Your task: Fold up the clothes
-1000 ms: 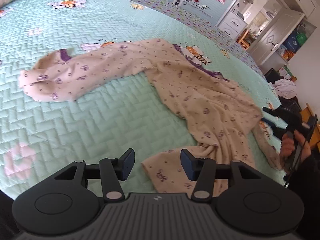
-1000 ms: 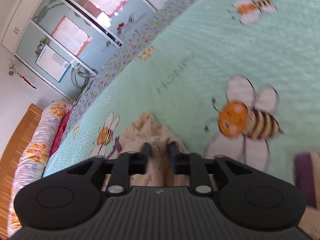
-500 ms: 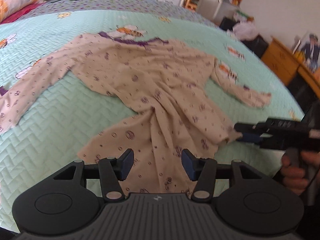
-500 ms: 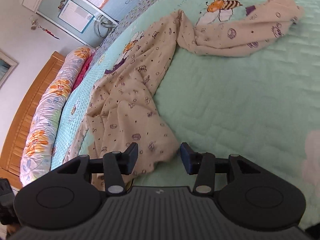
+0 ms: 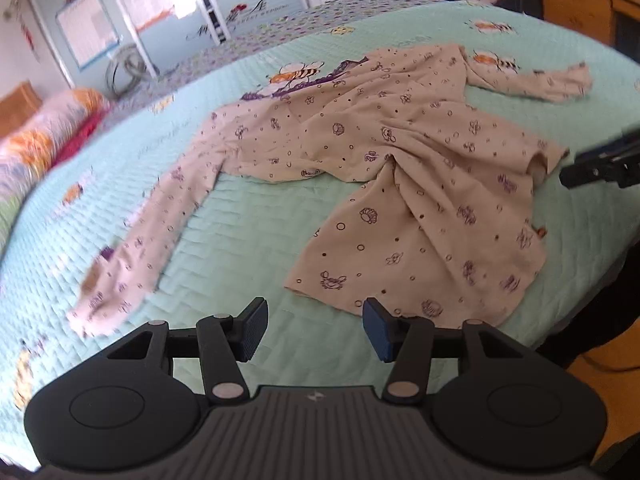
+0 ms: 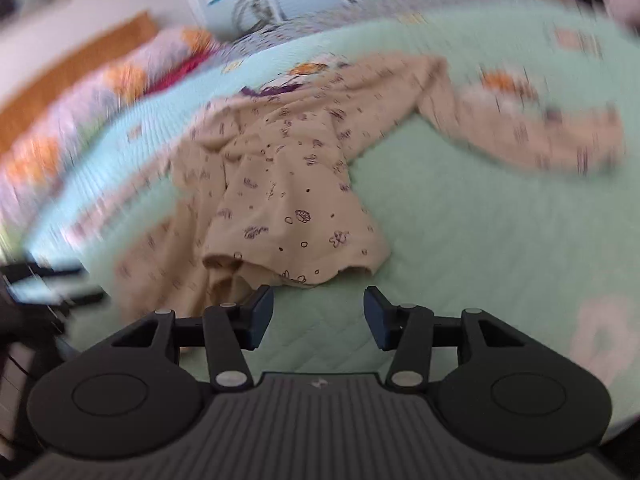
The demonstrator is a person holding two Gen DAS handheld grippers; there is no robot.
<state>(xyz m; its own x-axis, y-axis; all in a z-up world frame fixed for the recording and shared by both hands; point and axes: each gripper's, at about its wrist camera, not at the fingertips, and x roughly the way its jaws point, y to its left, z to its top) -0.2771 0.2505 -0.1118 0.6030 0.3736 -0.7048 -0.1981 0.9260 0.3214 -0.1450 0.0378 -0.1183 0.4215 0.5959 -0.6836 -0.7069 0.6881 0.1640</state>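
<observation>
Cloth lies ahead of both grippers: the cream pyjama top (image 5: pixel 400 184) is spread on the green quilted bedspread (image 5: pixel 248 240), crumpled and not folded, with no neat fold visible anywhere on it. Its long axis runs sleeve to sleeve — from the left sleeve (image 5: pixel 152 236) near the pillow side to the right sleeve (image 5: pixel 532 80) at the far right. The purple collar (image 5: pixel 316 80) points away from the person and the hem (image 5: pixel 380 300) points toward them.

The left gripper (image 5: pixel 314 330) is wide apart and holds nothing; the hem's near edge is just in front of it, close to its right finger. The right gripper (image 6: pixel 318 318) is also wide apart and empty, and in its blurred view the hem corner (image 6: pixel 296 268) is just beyond its fingers. Both seem about equally near to the hem — I judge that the body needs flattening before any fold.
</observation>
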